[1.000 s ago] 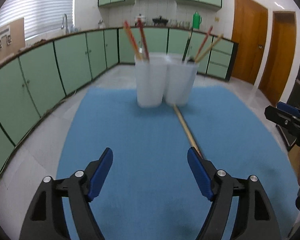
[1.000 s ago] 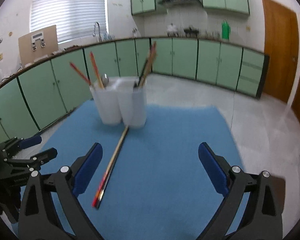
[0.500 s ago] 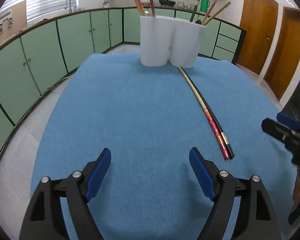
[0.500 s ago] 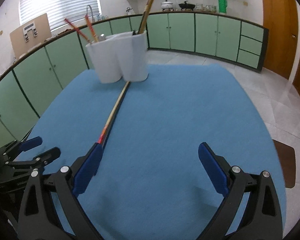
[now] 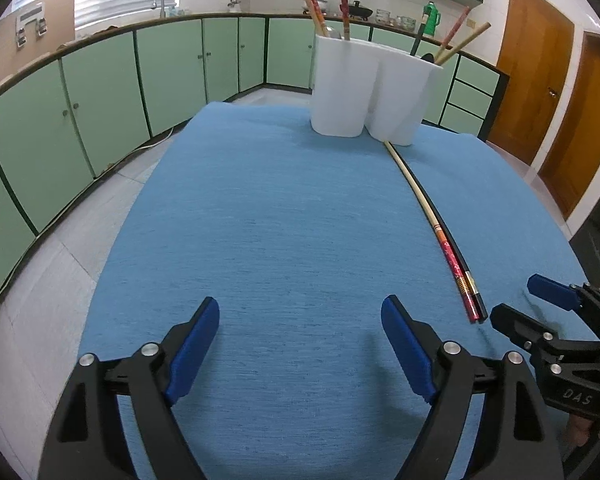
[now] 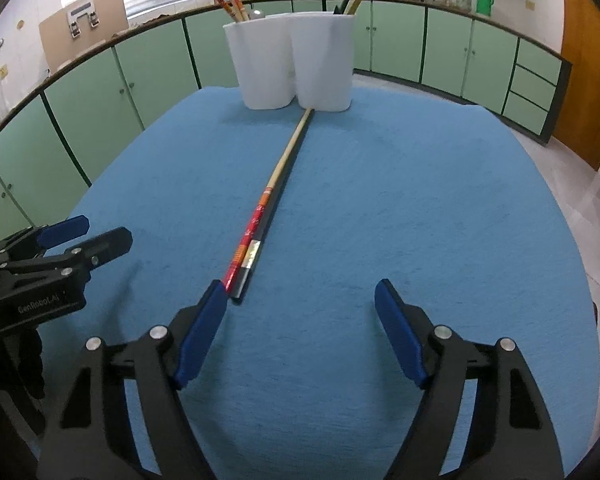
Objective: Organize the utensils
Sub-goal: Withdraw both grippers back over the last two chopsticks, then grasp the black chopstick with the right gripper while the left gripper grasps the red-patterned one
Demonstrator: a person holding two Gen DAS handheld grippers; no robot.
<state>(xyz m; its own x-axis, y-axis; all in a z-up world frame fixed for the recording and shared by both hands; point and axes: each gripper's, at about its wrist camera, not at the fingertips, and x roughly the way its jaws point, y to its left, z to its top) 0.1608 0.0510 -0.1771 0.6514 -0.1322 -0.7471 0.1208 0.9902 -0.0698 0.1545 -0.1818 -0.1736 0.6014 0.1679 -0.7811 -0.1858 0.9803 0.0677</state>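
Two chopsticks lie side by side on the blue mat (image 5: pixel 280 220), a bamboo one with a red end (image 5: pixel 454 264) (image 6: pixel 278 168) and a black one (image 5: pixel 466 270) (image 6: pixel 256 258). Their far tips touch a white two-lobed holder (image 5: pixel 364 88) (image 6: pixel 292 68) with several chopsticks standing in it. My right gripper (image 6: pixel 300 289) (image 5: pixel 516 298) hangs low over the mat, its jaws closing; the near ends of the pair lie just inside its left finger, and no pad presses on them. My left gripper (image 5: pixel 300 308) (image 6: pixel 106 230) is open and empty, left of the pair.
The mat (image 6: pixel 420 200) covers a rounded tabletop that drops off to tiled floor on every side. Green cabinets (image 5: pixel 100 100) line the walls behind, and brown doors (image 5: pixel 532 80) stand at the right. A hand (image 5: pixel 580 428) shows under the right gripper.
Both grippers have sunk toward the mat and tilted down. The right gripper has come up to the near ends of the chopstick pair, and its jaws have narrowed.
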